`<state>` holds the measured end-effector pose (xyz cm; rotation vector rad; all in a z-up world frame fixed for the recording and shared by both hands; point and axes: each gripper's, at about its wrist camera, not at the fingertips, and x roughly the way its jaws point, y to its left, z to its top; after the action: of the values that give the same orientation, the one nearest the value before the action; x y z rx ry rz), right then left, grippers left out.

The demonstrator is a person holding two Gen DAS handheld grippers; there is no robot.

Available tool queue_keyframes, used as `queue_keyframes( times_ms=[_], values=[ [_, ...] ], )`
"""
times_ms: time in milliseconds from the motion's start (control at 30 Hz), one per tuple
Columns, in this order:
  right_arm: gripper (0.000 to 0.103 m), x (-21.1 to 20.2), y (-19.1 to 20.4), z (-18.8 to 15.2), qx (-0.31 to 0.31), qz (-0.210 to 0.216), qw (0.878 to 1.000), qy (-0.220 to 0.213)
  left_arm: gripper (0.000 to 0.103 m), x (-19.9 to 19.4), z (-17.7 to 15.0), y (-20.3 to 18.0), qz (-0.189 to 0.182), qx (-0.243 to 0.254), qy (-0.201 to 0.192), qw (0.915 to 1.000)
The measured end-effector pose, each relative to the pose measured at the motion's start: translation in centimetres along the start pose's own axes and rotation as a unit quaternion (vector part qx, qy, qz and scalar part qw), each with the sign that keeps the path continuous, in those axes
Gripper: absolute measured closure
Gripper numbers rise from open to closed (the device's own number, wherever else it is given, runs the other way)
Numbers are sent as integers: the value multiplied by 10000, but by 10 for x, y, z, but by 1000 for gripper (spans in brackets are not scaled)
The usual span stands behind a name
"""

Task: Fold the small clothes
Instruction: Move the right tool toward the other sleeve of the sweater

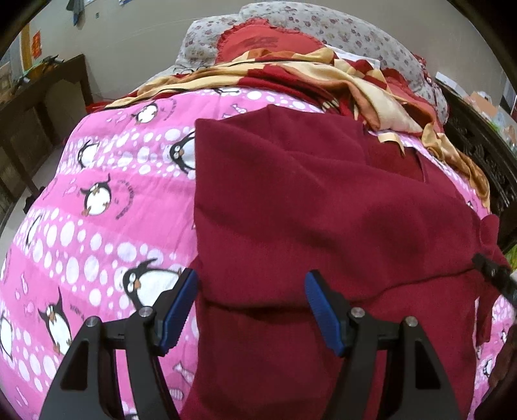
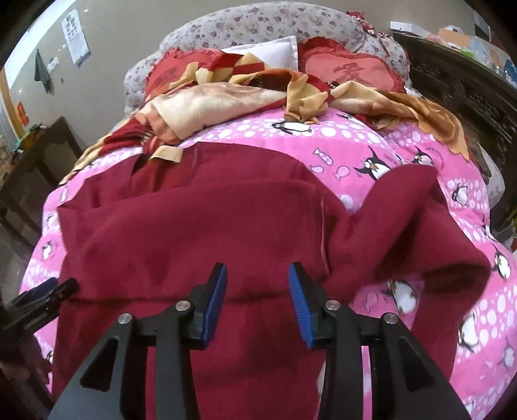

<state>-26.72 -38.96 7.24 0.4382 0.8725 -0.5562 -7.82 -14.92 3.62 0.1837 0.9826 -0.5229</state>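
Left gripper (image 1: 252, 286) stood wide, blue pads (image 1: 177, 310) apart, nothing pinched; it hovered over the left edge of the maroon garment (image 1: 323, 200), one pad above the pink penguin quilt (image 1: 80, 232), the other above the cloth. Contact with the fabric could not be judged.

Right gripper (image 2: 257, 278) partly parted, pads (image 2: 300, 303) clear of each other, with only the garment's surface seen through the gap and none of it clamped. Its black tip showed at the right margin of the left wrist view, at the garment's edge.

Maroon garment lay spread flat on the quilt, a crease running across near both grippers. On its right side a loose portion was bunched and curled up off the quilt. Beyond it lay a red and cream blanket (image 2: 226, 106), then red cushions (image 2: 352, 69) against a floral bolster (image 2: 258, 26). Dark wooden furniture (image 1: 38, 106) stood to the left.
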Motion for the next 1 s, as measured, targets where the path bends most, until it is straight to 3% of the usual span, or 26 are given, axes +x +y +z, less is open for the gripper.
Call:
queue_keyframes(
  times_ms=[167,467,900,1000],
  values=[
    [52,-15,5,-30,-19,301,9995,52,31,-7,-17,2,-26,-52,69,10000],
    [52,-17,6,-72,153,365,9984,415,31,-18,-39,6,14,-91,109,9999],
    [52,-21,7,-100,-127,217,9983,527,28,-17,-63,0,157,-35,133,9998],
    [47,-20,7,-104,-162,233,9986,449,26,-14,-66,1,166,-64,133,9998]
  ],
)
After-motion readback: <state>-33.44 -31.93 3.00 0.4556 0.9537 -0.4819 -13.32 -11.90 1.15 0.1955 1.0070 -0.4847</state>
